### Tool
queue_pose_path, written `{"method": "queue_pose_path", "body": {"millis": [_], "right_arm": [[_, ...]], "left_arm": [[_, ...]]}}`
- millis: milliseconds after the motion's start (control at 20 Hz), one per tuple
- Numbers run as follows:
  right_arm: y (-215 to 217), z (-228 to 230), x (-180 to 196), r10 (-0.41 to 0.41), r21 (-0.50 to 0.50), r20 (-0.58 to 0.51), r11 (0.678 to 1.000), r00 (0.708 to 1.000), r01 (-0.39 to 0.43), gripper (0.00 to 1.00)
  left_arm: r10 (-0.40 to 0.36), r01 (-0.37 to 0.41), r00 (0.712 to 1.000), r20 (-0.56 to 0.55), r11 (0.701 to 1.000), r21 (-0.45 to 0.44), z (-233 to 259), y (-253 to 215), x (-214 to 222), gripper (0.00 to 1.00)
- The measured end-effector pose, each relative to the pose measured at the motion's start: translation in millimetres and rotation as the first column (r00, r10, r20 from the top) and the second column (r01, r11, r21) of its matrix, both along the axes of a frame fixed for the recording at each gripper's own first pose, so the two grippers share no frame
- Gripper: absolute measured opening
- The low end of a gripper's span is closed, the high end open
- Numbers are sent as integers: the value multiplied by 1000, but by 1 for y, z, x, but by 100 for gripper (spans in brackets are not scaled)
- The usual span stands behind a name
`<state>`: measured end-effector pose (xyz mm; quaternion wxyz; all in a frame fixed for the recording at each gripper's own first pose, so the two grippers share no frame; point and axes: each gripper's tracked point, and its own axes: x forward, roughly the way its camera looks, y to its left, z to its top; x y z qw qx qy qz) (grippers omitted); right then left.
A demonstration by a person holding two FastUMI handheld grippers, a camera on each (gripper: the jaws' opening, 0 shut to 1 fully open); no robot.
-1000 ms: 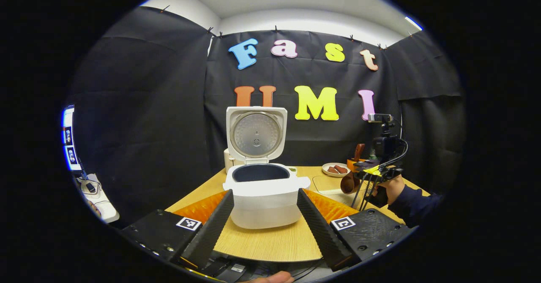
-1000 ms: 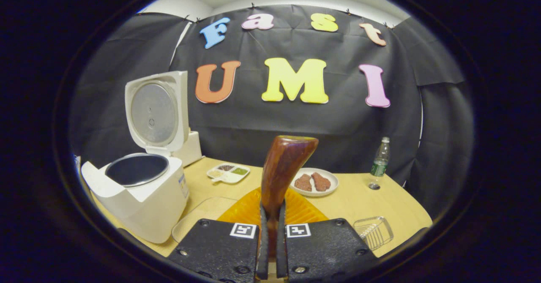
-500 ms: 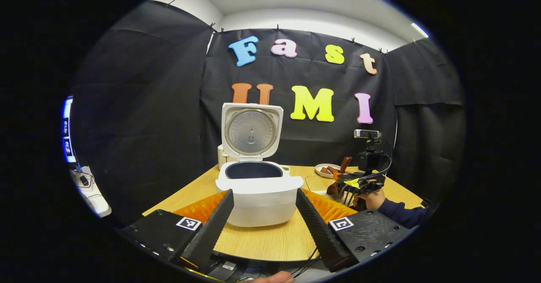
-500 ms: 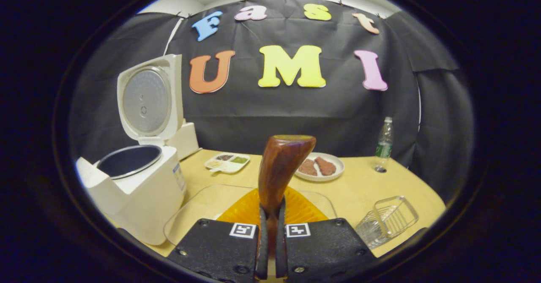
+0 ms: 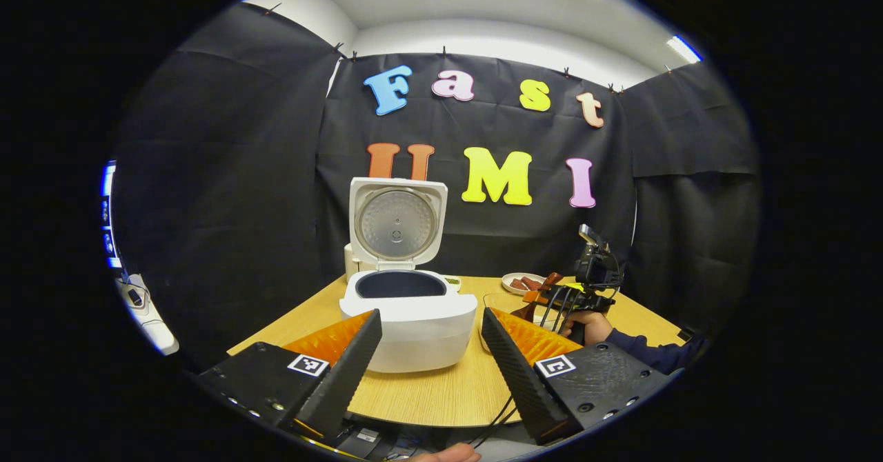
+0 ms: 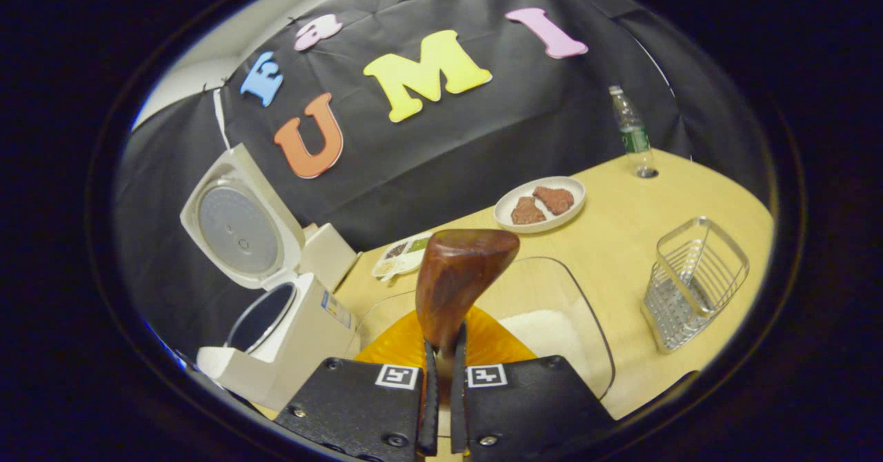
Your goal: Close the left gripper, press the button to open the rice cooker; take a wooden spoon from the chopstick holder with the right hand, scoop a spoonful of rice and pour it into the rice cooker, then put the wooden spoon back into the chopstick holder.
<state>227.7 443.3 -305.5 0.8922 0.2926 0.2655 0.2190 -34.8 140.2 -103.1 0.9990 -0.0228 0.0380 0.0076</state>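
In the right gripper view, the right gripper (image 6: 441,379) at bottom centre has its fingers pinched tight on the wooden spoon (image 6: 459,283), whose handle end rises straight up the middle of the frame, long axis running along the fingers. The bowl end is hidden below the fingers, so I cannot tell whether it holds rice. Just beyond the fingers, centre and lower right, lies a clear tray (image 6: 586,324) with a white heap of rice (image 6: 545,334) in it. The gripper looks tipped down toward that heap, so my guess is that scooping comes next: the rice sits just ahead and a little right of the fingers. The rice cooker (image 6: 290,338) stands at lower left, lid up, pot open. The wire chopstick holder (image 6: 693,283) is at right, well apart from the spoon.

In the left gripper view, the left gripper (image 5: 431,365) at the bottom has its fingers spread wide, holding nothing, framing the open cooker ahead. The right gripper is at centre right, clearly the nearer one to the rice.
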Motion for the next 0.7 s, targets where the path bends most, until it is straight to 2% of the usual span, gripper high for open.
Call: {"method": "queue_pose_path", "body": {"millis": [200, 350, 550, 700], "right_arm": [[-1, 14, -1, 11, 166, -69, 986, 998, 1, 12], [-17, 26, 3, -9, 316, -121, 948, 993, 47, 12], [-50, 33, 16, -57, 463, -170, 877, 984, 131, 12], [-85, 47, 25, -107, 574, -223, 789, 969, 219, 12]], "left_arm": [[15, -15, 1000, -9, 999, 37, -2, 3, -2, 94], [10, -10, 1000, -4, 999, 54, -2, 2, -1, 93], [9, -8, 1000, -16, 999, 44, -6, 3, 2, 93], [5, -4, 999, -32, 999, 38, -12, 1, 6, 93]]}}
